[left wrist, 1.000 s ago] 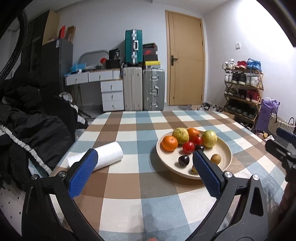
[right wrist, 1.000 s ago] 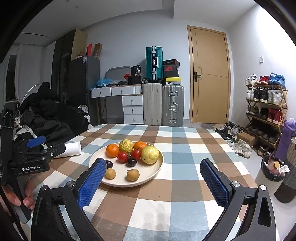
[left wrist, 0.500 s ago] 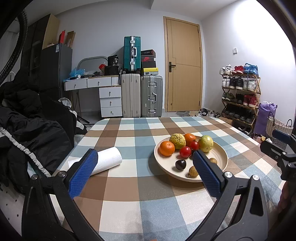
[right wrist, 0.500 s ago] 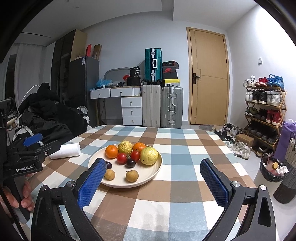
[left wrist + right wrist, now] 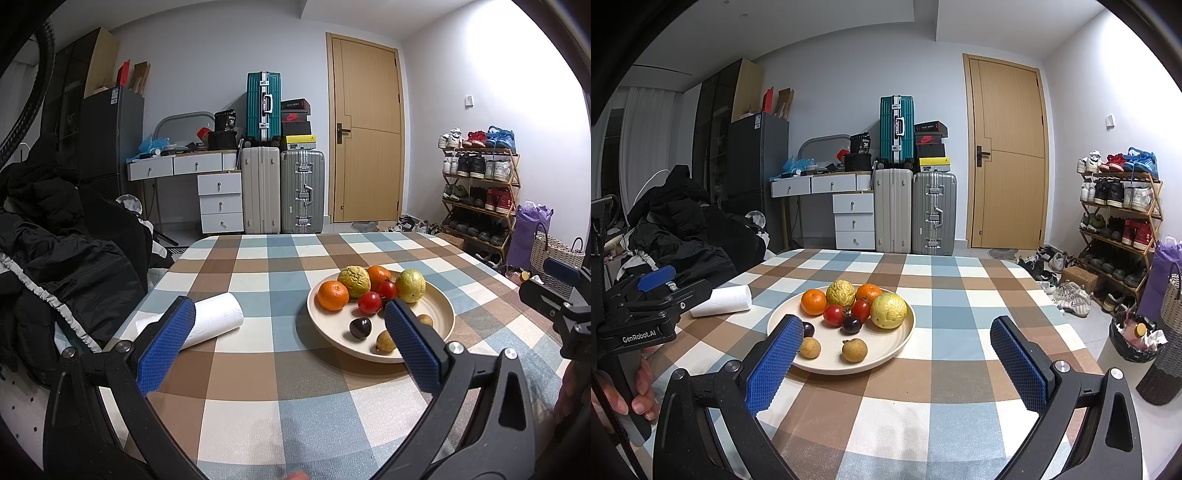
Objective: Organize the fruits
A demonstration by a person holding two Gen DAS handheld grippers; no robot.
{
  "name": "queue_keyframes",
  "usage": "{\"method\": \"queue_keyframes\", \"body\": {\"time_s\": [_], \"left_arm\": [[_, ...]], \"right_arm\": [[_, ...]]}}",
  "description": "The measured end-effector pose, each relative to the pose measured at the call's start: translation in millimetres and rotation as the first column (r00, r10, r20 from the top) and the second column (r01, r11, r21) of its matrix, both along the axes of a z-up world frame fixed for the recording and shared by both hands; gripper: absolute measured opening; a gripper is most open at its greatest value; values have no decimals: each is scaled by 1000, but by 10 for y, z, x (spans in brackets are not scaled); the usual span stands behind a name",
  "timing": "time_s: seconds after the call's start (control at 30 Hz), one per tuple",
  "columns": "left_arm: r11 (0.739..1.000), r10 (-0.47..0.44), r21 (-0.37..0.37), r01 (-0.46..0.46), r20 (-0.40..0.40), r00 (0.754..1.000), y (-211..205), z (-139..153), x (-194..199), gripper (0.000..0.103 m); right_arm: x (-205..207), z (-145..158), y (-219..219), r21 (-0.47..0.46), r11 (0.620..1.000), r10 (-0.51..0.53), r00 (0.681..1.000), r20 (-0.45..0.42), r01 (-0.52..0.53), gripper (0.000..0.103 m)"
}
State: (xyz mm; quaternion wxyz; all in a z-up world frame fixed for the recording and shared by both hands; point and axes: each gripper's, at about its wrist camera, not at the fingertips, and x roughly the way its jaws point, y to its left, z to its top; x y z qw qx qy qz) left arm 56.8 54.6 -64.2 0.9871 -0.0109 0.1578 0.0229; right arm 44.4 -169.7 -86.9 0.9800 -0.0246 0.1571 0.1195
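Note:
A cream plate (image 5: 437,302) (image 5: 783,314) sits on the checked tablecloth and holds fruit: two oranges (image 5: 333,295) (image 5: 813,301), two yellow-green citrus (image 5: 410,285) (image 5: 888,310), two red tomatoes (image 5: 369,302) (image 5: 833,315), dark plums (image 5: 360,328) (image 5: 852,324) and small brown longans (image 5: 384,341) (image 5: 854,350). My left gripper (image 5: 286,345) is open, above the near table edge, left of the plate. My right gripper (image 5: 895,360) is open too, above the table just short of the plate's near right rim. Neither holds anything.
A white paper roll (image 5: 214,320) (image 5: 722,301) lies left of the plate. Black coats (image 5: 55,266) are heaped off the table's left edge. Suitcases (image 5: 282,192), a drawer unit, a door and a shoe rack (image 5: 1119,221) stand beyond. A person's hand (image 5: 639,391) grips the left handle.
Both views have tilted up slightly, so the plate sits lower in frame. Both grippers stay open and the fruit has not moved.

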Motion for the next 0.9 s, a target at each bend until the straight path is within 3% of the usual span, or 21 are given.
{"method": "queue_keyframes", "body": {"time_s": [0.9], "left_arm": [[1000, -9, -2, 9, 0, 1000, -15, 3, -7, 102]], "right_arm": [[4, -1, -2, 0, 1000, 0, 1000, 0, 0, 103]]}}
